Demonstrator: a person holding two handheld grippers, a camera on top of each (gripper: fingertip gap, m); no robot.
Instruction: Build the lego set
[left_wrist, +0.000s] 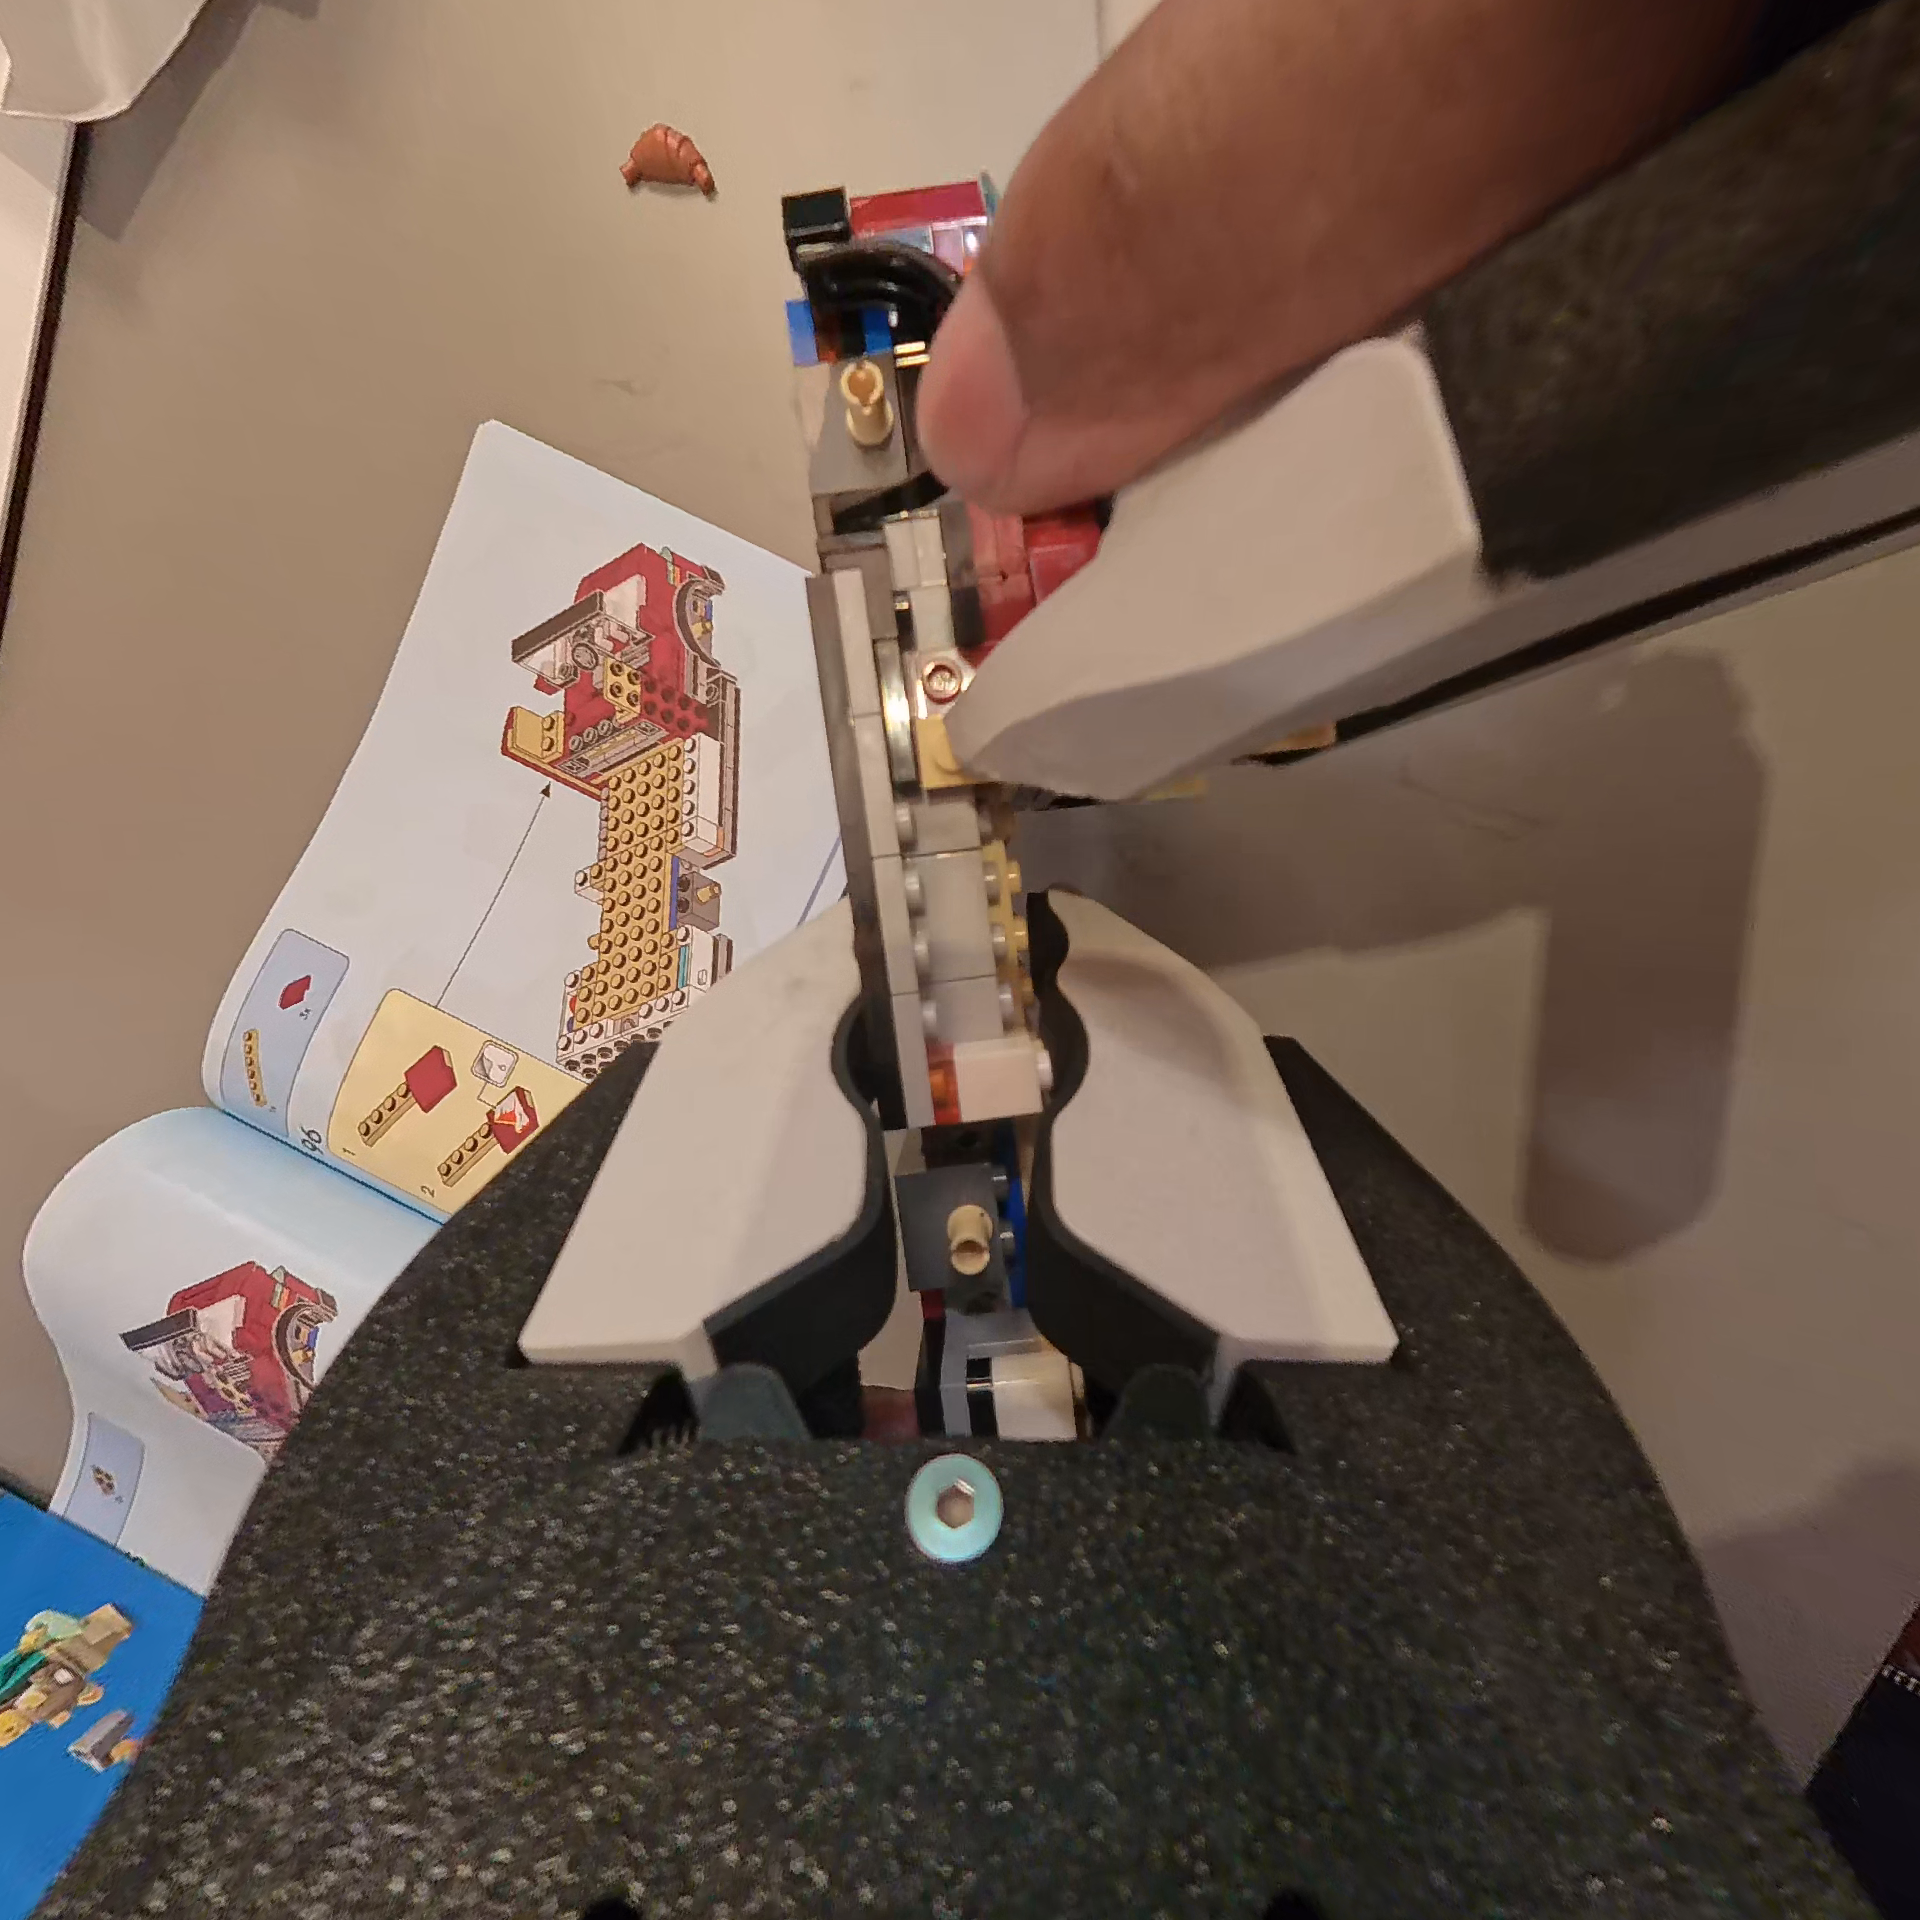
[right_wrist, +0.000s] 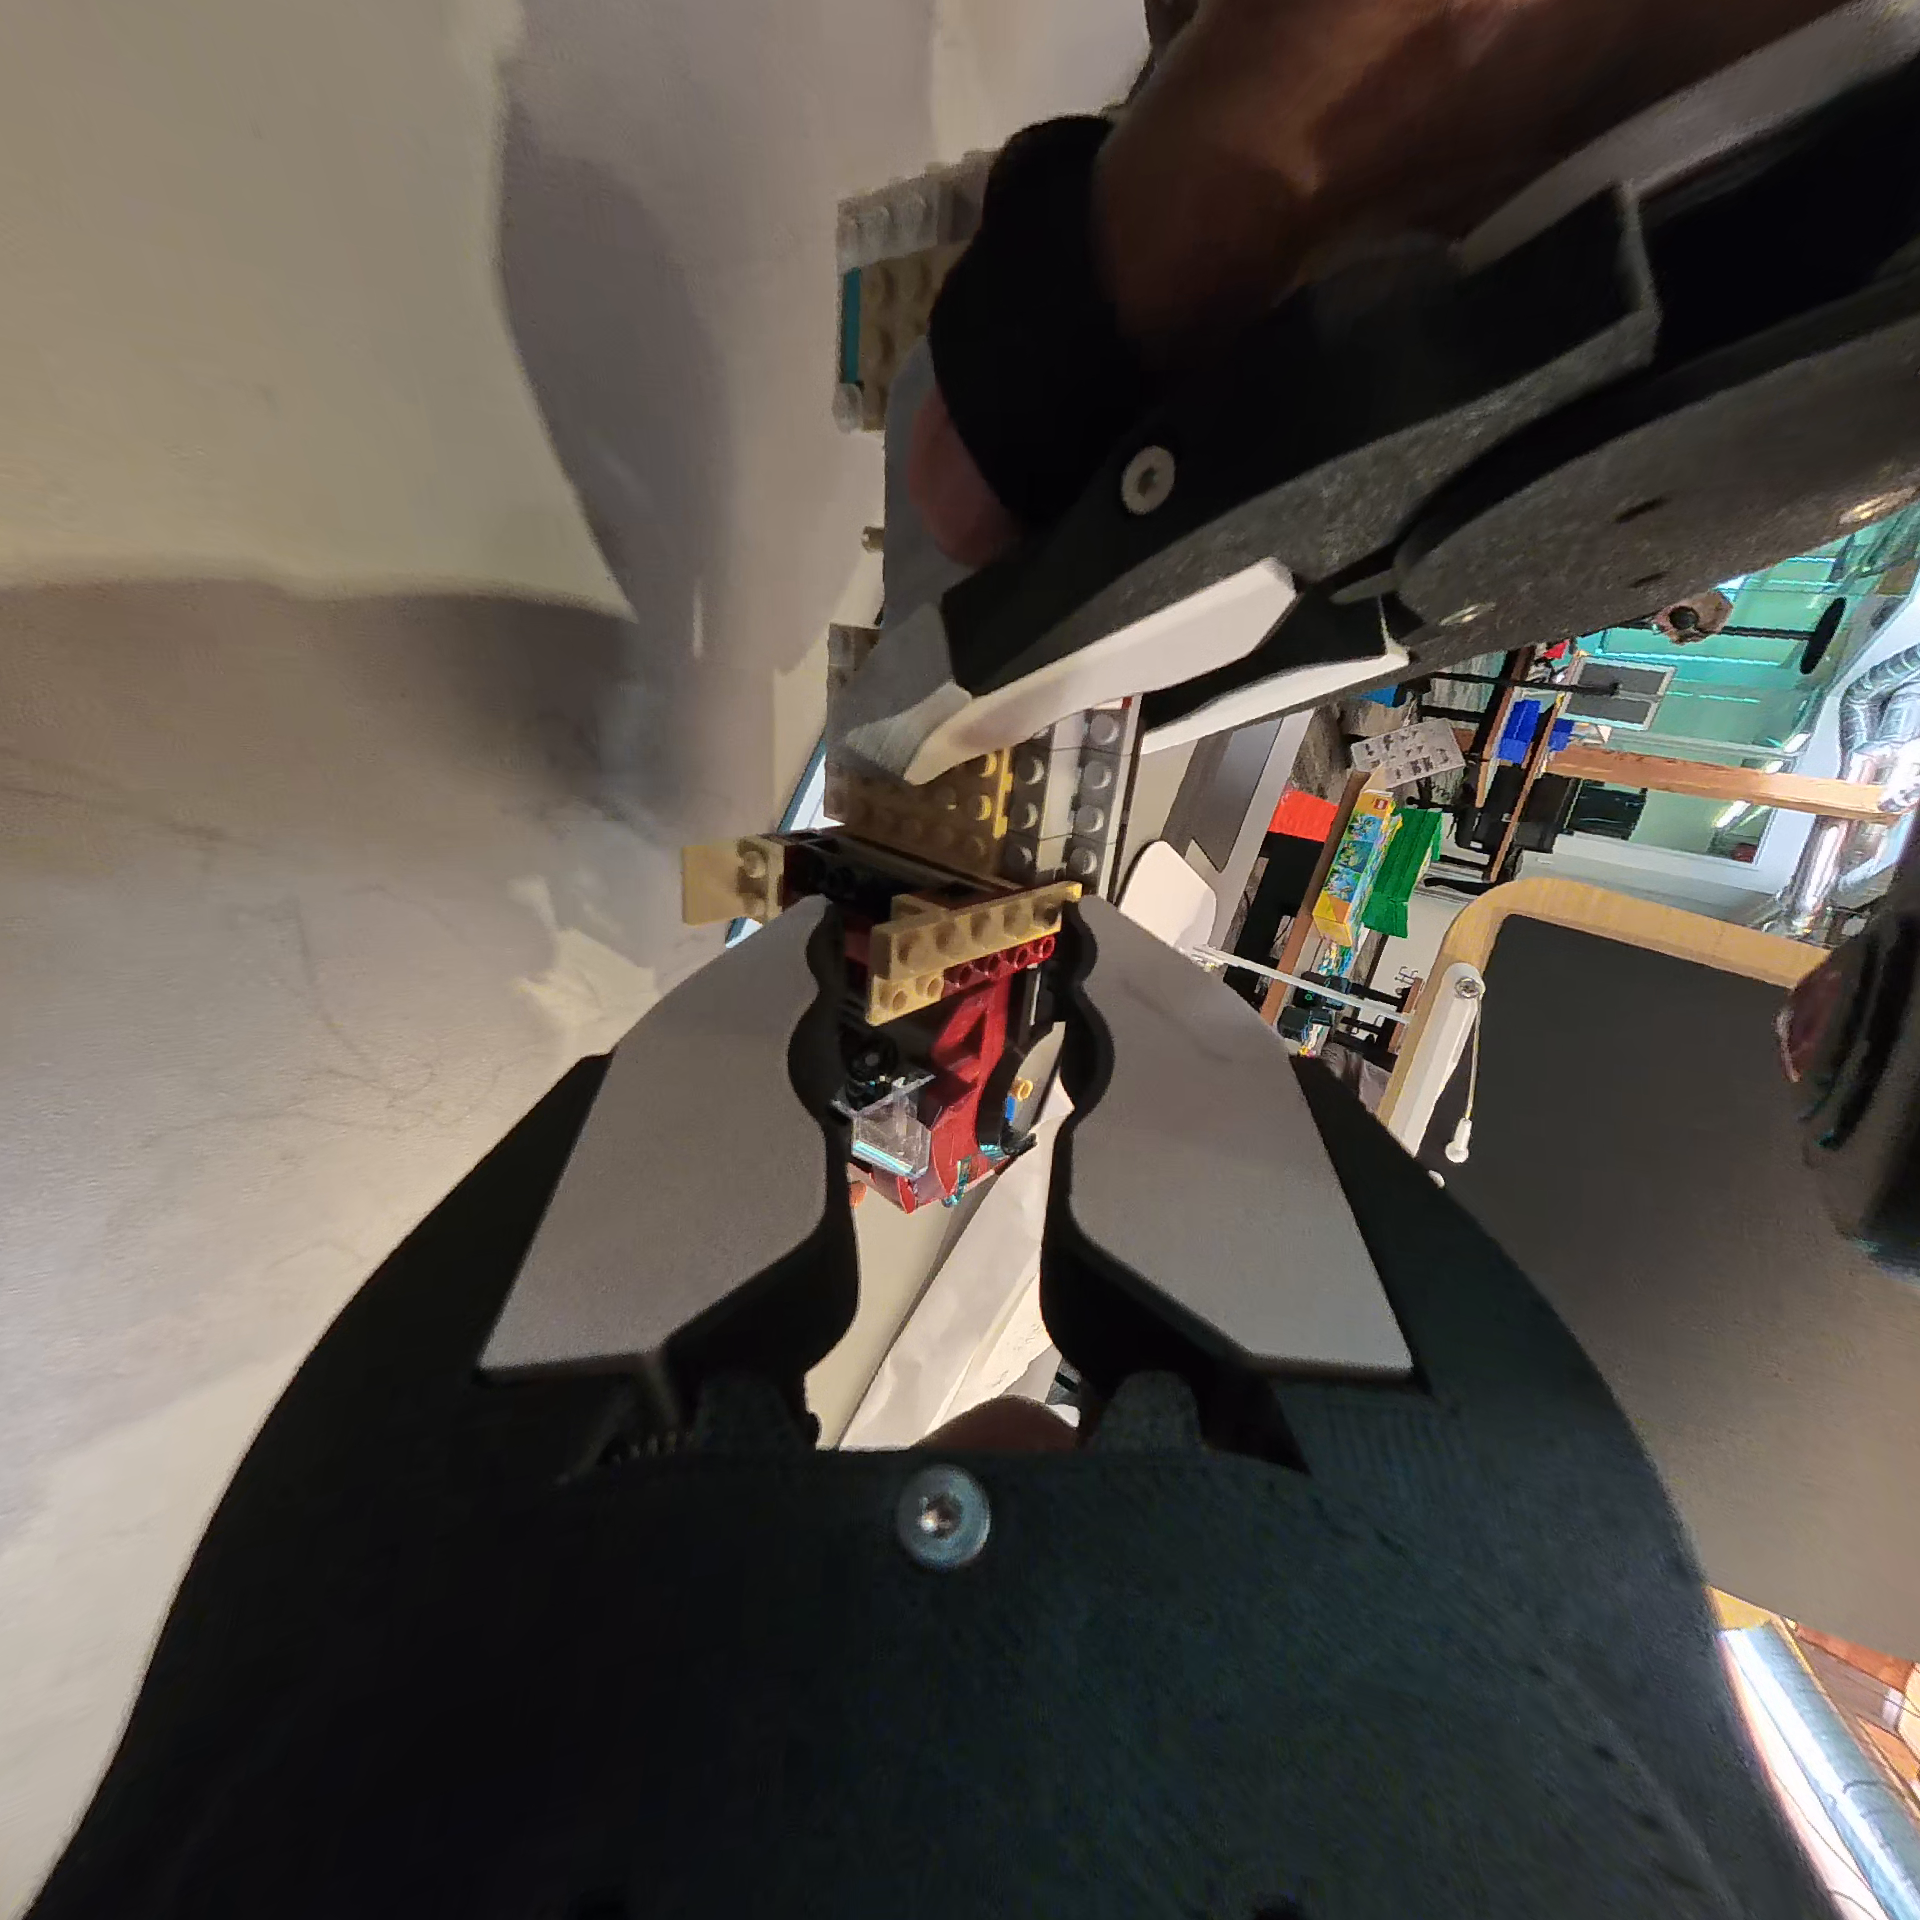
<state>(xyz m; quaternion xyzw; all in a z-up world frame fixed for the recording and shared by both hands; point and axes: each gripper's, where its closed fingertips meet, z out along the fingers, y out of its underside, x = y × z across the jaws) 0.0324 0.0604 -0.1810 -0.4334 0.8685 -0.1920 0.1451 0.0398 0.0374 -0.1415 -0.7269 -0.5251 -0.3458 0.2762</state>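
My left gripper is shut on a toy-brick model, which I see edge-on: a long grey base with tan plates, and a red and black cab at its far end. My right gripper's grey finger comes in from the right and presses on a tan plate of the model; a thumb rests above it. In the right wrist view my right gripper is shut on the model's dark red and tan cab section. The left gripper's white finger clamps the tan studded deck just beyond.
An open instruction booklet lies on the beige table at the left, with a blue printed sheet at the lower left. A small brown croissant piece lies farther off. Shelves, coloured boxes and a chair stand behind. Left tips to right tips: about 5 cm.
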